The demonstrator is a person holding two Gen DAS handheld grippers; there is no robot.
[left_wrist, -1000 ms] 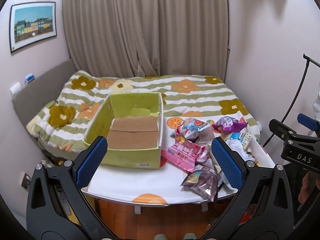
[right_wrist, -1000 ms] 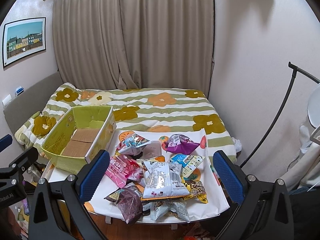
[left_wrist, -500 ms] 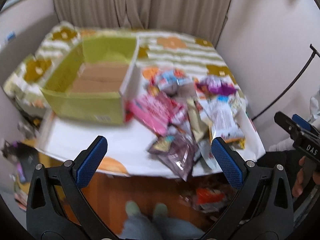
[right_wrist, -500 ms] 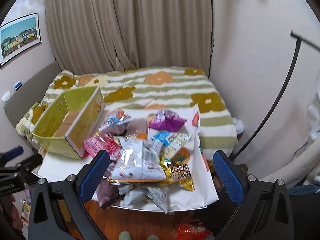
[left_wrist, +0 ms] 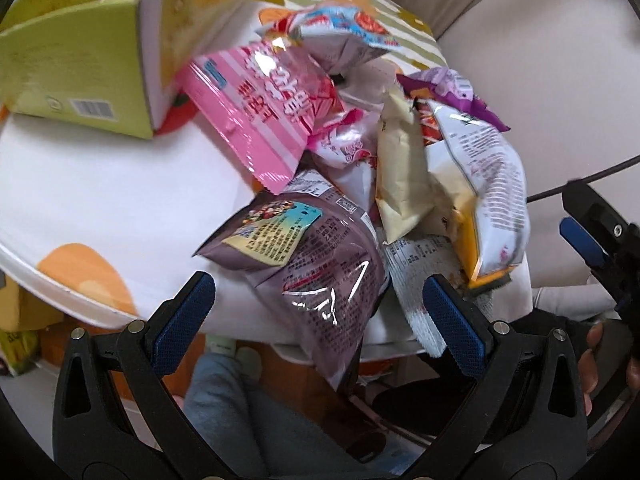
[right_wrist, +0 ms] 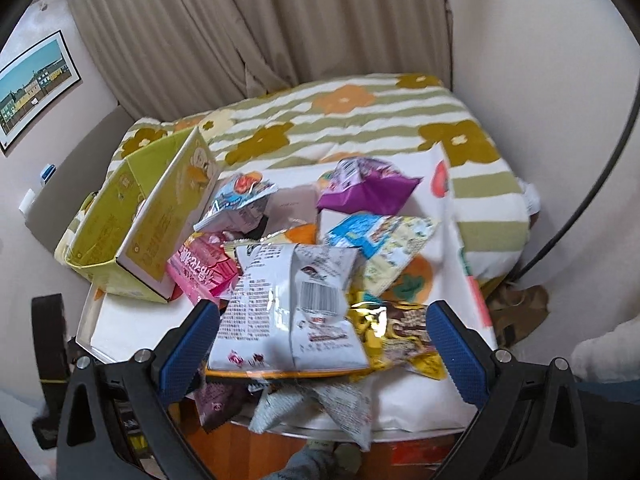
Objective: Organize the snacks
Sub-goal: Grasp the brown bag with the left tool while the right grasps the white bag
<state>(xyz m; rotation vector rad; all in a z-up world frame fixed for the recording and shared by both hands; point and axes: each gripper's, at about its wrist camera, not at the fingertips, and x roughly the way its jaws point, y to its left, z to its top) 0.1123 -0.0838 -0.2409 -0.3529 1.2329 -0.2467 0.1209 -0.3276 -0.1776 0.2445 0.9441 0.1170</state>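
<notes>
2 grippers, both mine, have dropped much closer to the snack pile than 1 second ago, when each looked across the whole bed from farther back. My left gripper (left_wrist: 318,310) now hangs low over the near edge of the white table (left_wrist: 80,184), jaws spread wide and holding nothing, with 1 dark purple bag (left_wrist: 320,276) lying between the blue pads (left_wrist: 184,322). My right gripper (right_wrist: 320,344) is also wide apart and empty, with 1 white bag with a barcode (right_wrist: 292,320) lying between its pads. In the left view it shows at the right edge, beside the pile.

1 green cardboard box (right_wrist: 132,220) sits at the left of the table, touching 1 pink striped packet (left_wrist: 256,108). Farther back lie 1 bright purple bag (right_wrist: 368,190) and 1 white bag with red and blue print (right_wrist: 240,200). 1 gold packet (right_wrist: 400,332) rests just right of the barcode bag. The heap overlaps too much for a full count.
</notes>
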